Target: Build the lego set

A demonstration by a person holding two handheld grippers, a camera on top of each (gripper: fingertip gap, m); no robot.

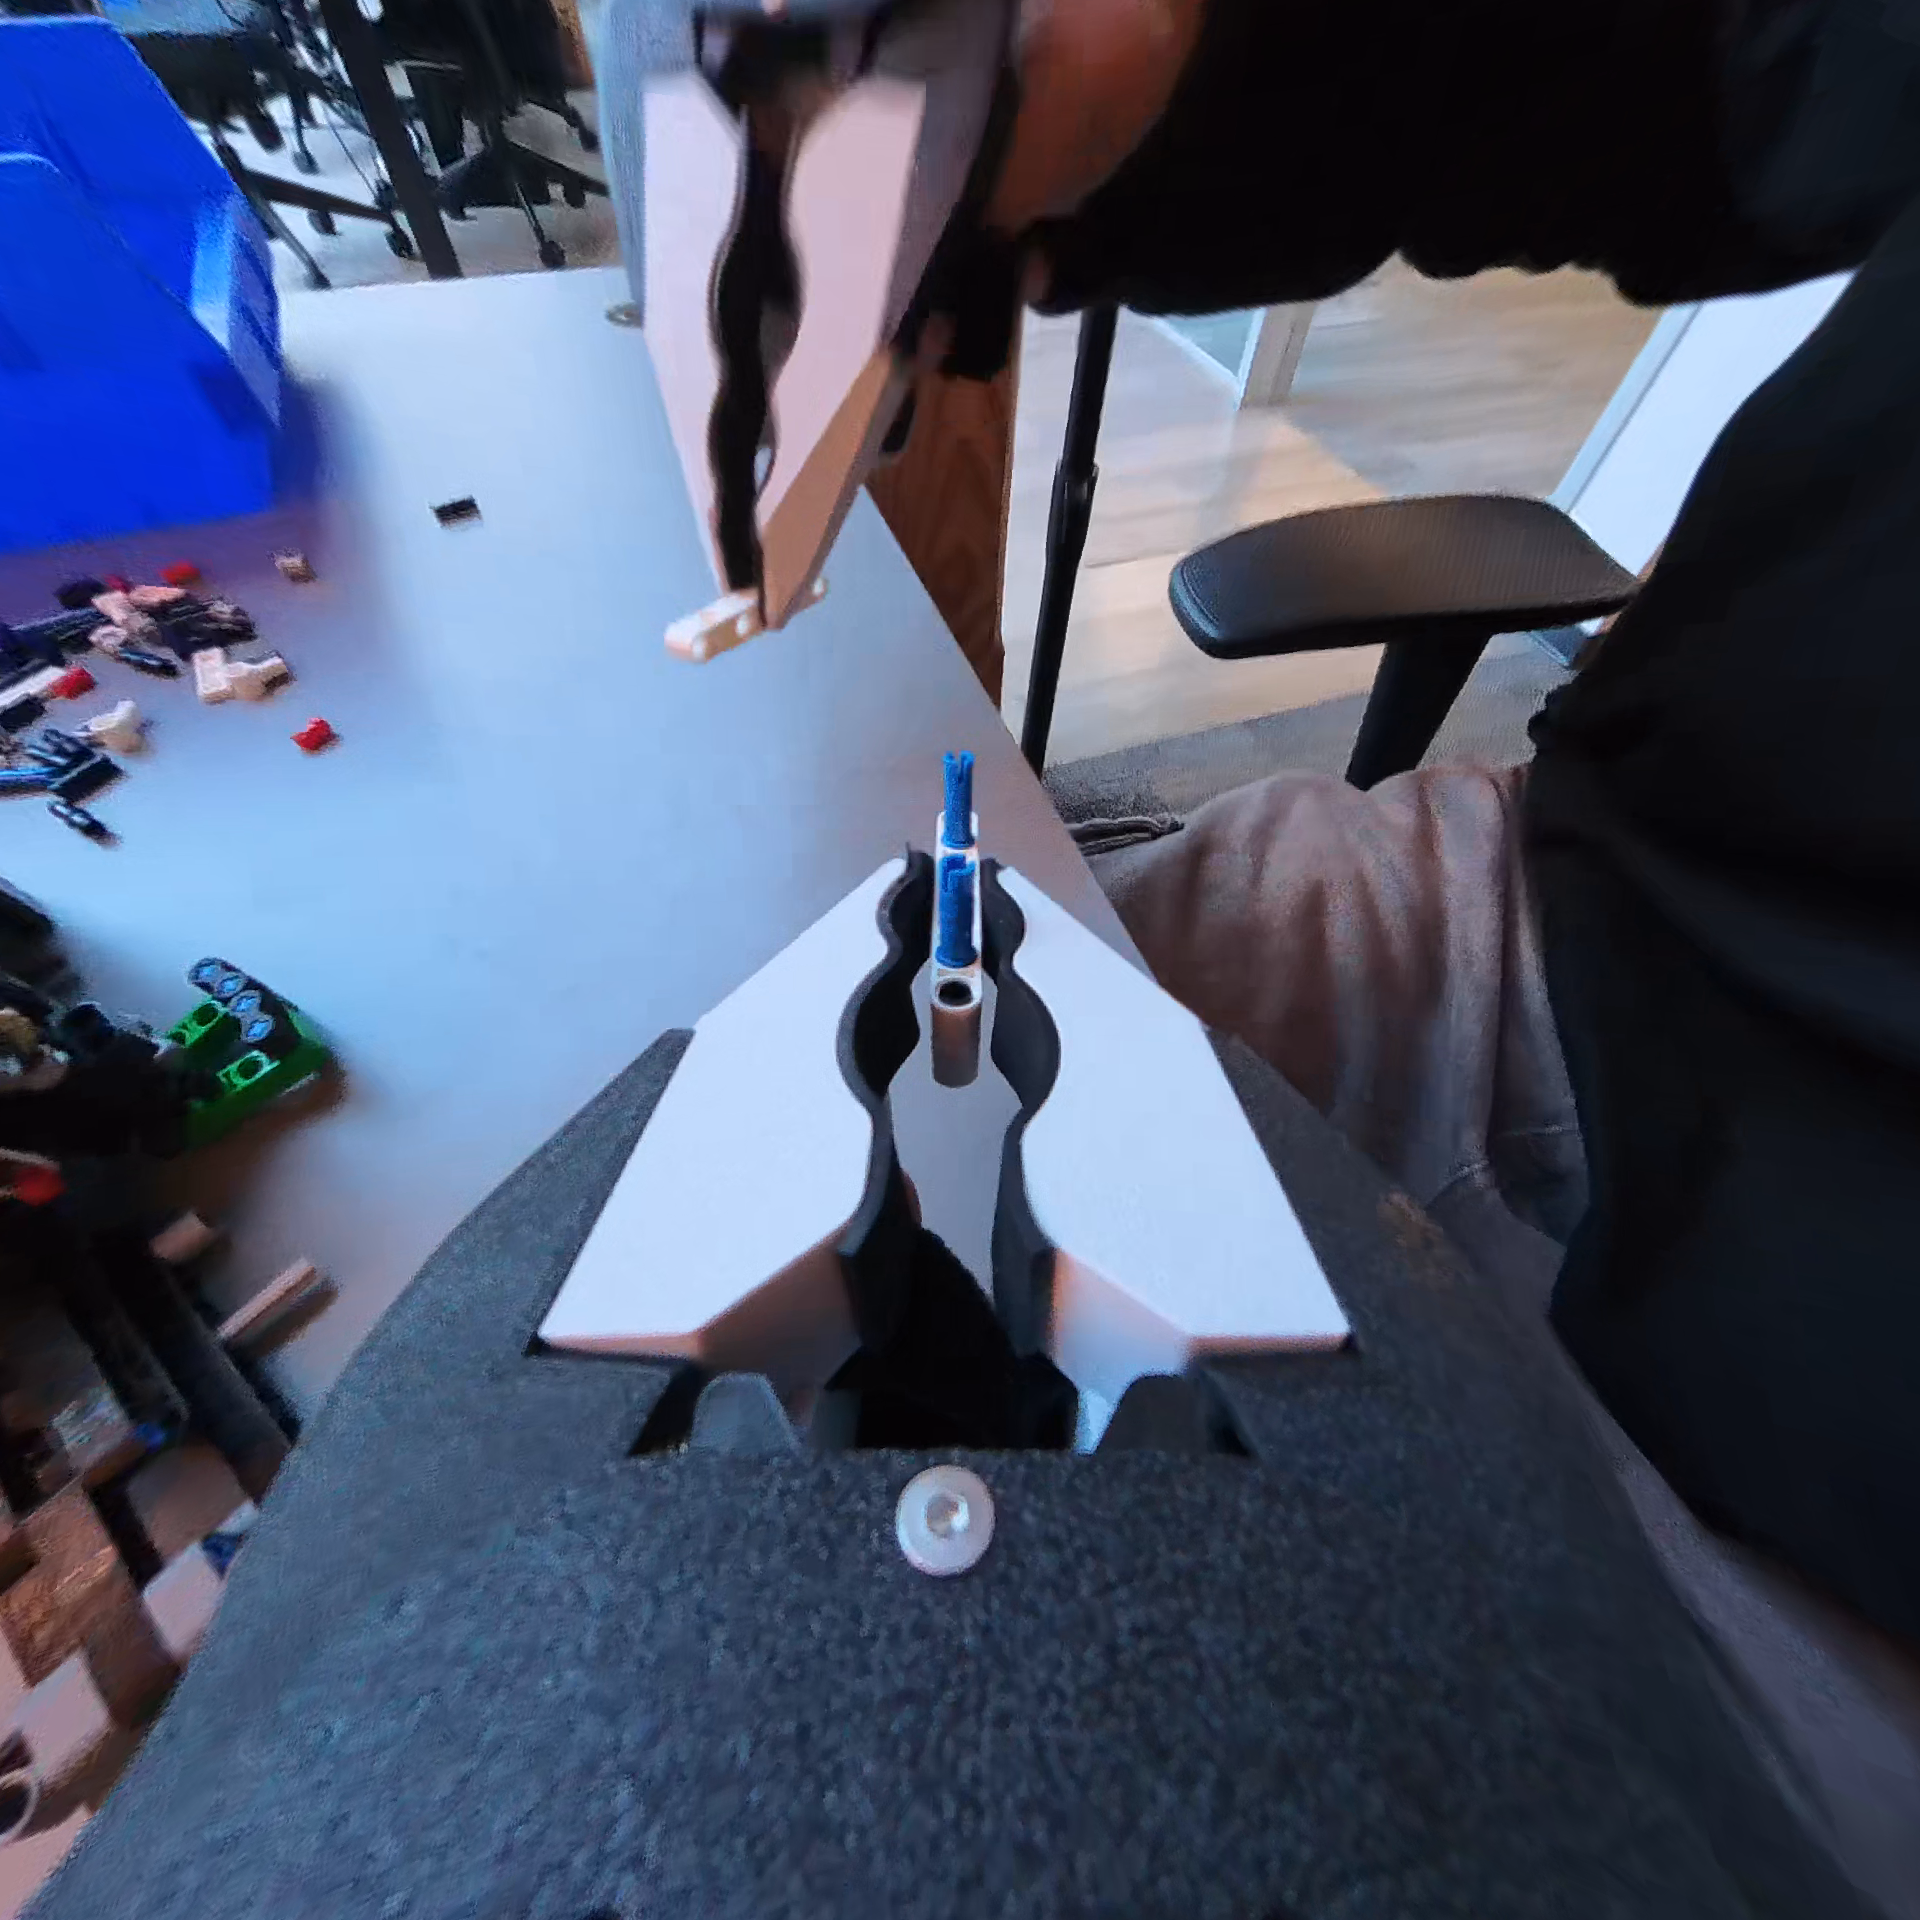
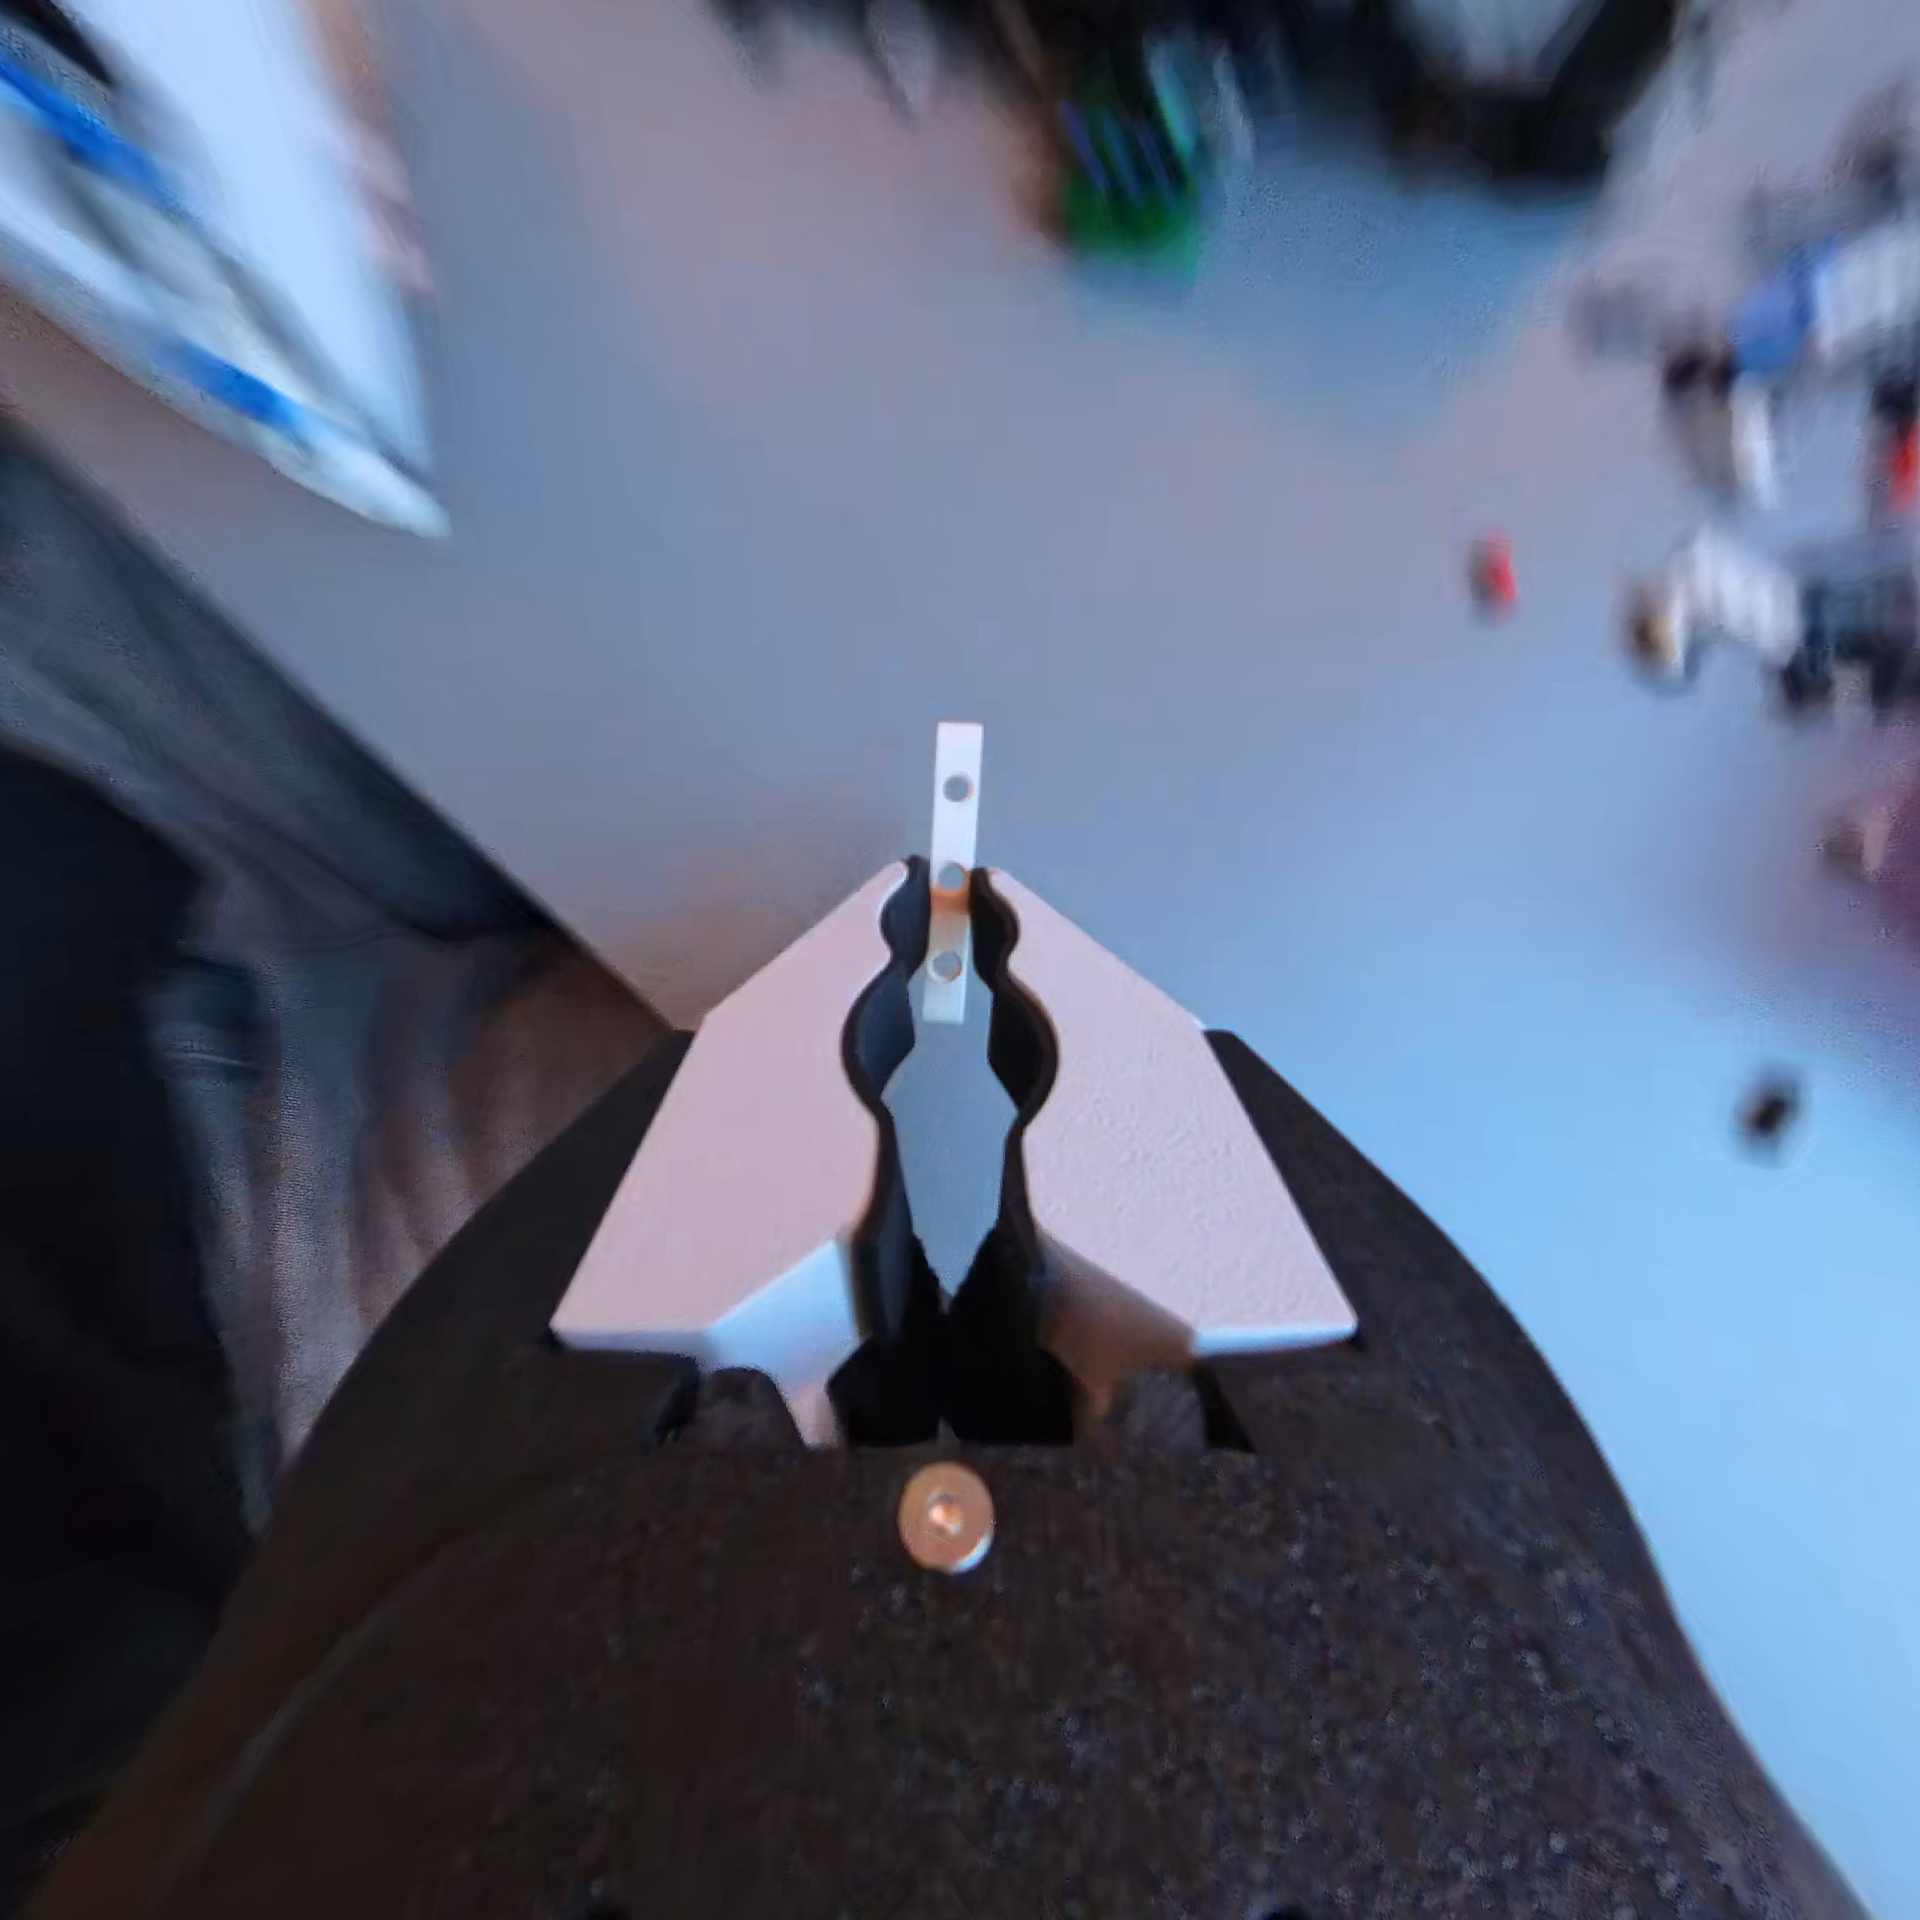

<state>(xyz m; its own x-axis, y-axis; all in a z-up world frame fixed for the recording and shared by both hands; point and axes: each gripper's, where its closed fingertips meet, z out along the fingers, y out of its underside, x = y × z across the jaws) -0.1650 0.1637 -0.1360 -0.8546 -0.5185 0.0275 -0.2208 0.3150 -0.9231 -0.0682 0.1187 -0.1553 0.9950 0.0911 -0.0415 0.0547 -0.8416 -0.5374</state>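
A: How many grippers, and what do they hold?

B: Two. The left gripper (image 1: 958, 883), centre of its own view, is clamped on one white lego beam (image 1: 956, 997) with one blue pin (image 1: 957, 805) standing out of its far end. The right gripper (image 2: 951, 883) pinches one thin white beam (image 2: 954, 831); I count 3 holes on it. In the left view, the right gripper (image 1: 753, 582) comes down from the top centre, with the same white beam (image 1: 715, 627) at its tip.

A: And the other pieces?

B: On the white table (image 1: 499, 831), left side of the frame: one loose pile (image 1: 125, 655), black, white & red parts, too many and too blurred to count. 1 red piece (image 1: 313, 735) lies apart from it, also 1 black piece (image 1: 455, 510) higher up. Lower left, 1 green-black assembly (image 1: 244, 1039). One blue bin (image 1: 125, 312) in the upper left.

A: The right view?

B: Very blurred, only the beam is clear.
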